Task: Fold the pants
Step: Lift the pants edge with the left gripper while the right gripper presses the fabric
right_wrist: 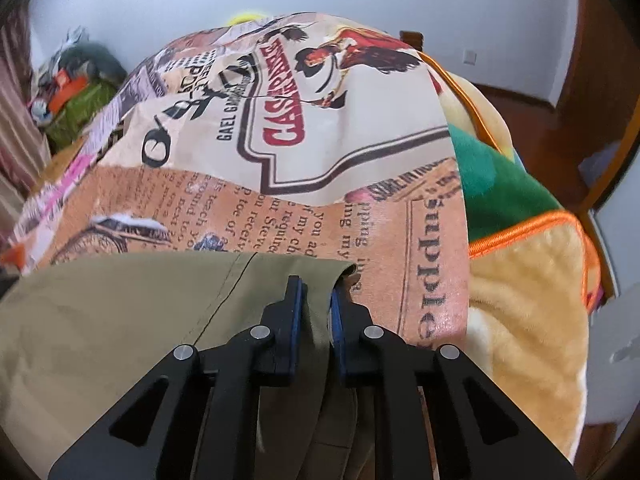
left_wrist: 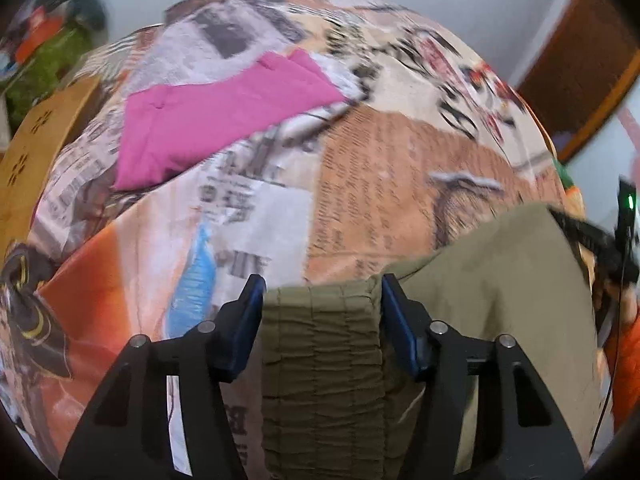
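Olive-green pants [left_wrist: 500, 280] lie on a bed covered with a newspaper-print sheet [left_wrist: 380, 168]. In the left wrist view my left gripper [left_wrist: 323, 300] holds the ruched elastic waistband [left_wrist: 320, 344], and its blue pads press on both sides. In the right wrist view the pants [right_wrist: 100, 320] spread out to the left. My right gripper [right_wrist: 318, 292] is shut on a fold of the fabric near the pants' far right corner, with cloth pinched between the narrow pads. The near part of the pants is hidden under both grippers.
A folded pink garment [left_wrist: 224, 120] lies farther back on the sheet. A wooden board [left_wrist: 40, 140] stands at the bed's left edge. A plush tan, green and orange blanket [right_wrist: 520, 280] hangs off the right side. A pile of bags [right_wrist: 76, 92] sits against the far wall.
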Motion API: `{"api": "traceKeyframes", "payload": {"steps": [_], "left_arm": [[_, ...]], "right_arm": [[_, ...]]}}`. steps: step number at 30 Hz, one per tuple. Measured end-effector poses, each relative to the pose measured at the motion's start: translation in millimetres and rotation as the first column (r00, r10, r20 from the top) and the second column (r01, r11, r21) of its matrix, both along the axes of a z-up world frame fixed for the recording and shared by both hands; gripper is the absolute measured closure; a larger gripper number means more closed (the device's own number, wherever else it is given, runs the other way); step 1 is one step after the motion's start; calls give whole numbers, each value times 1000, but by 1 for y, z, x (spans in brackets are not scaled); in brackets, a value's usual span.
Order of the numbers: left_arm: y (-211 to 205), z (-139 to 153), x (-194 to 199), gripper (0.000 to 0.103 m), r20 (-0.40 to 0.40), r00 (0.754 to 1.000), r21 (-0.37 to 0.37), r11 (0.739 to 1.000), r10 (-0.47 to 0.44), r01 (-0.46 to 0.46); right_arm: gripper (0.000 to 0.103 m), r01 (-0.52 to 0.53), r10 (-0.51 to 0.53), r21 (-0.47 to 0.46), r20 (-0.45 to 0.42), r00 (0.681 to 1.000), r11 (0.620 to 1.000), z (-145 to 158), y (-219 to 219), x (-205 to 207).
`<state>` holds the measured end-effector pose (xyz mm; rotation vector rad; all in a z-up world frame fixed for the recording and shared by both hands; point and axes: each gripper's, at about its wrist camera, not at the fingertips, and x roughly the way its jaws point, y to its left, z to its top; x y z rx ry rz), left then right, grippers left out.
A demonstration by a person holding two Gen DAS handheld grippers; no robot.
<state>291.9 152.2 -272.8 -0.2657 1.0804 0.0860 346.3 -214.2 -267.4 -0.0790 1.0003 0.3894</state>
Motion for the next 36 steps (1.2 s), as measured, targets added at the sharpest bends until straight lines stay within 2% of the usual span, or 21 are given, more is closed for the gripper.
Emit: {"api": "traceKeyframes", "payload": {"steps": [2,5,11,14,20,22,25,29,32,36], "left_arm": [[9,-7,1,44,-11,999,-57,997,48,-48],[12,-16,4,43,-34,997,-79,994,72,-74],[5,-1,2,37,-46,998,-15,999,41,-42],[5,15,-2,37,-35,999,1,1000,31,-31],[5,53,-12,36,40,999,6,1000,23,-23],[0,65,-15,35,63,998,0,1000,7,-7],[-12,76,-19,33,84,996,-8,999,-36,36],[-35,75,-21,31,71,991,16,994,-110,109],[-52,61,-18,31,28,987,42,987,-158,157],[-64,37,-13,31,-37,982,33,982,-185,186]], "right_arm": [[92,-13,13,-32,14,1000,999,-2,3,-2],[92,-15,16,-67,17,1000,998,-4,8,-2],[90,-1,-3,-85,-47,999,996,12,6,4],[89,-6,3,-56,-50,999,998,33,2,0],[74,-68,68,14,37,997,998,85,12,-26],[65,-98,93,65,66,993,993,100,20,-39],[64,-148,140,139,67,988,979,111,38,-52],[63,-230,224,208,53,973,951,112,72,-72],[51,-270,270,211,29,962,939,100,95,-77],[50,-302,322,198,-76,944,932,67,124,-75]]}}
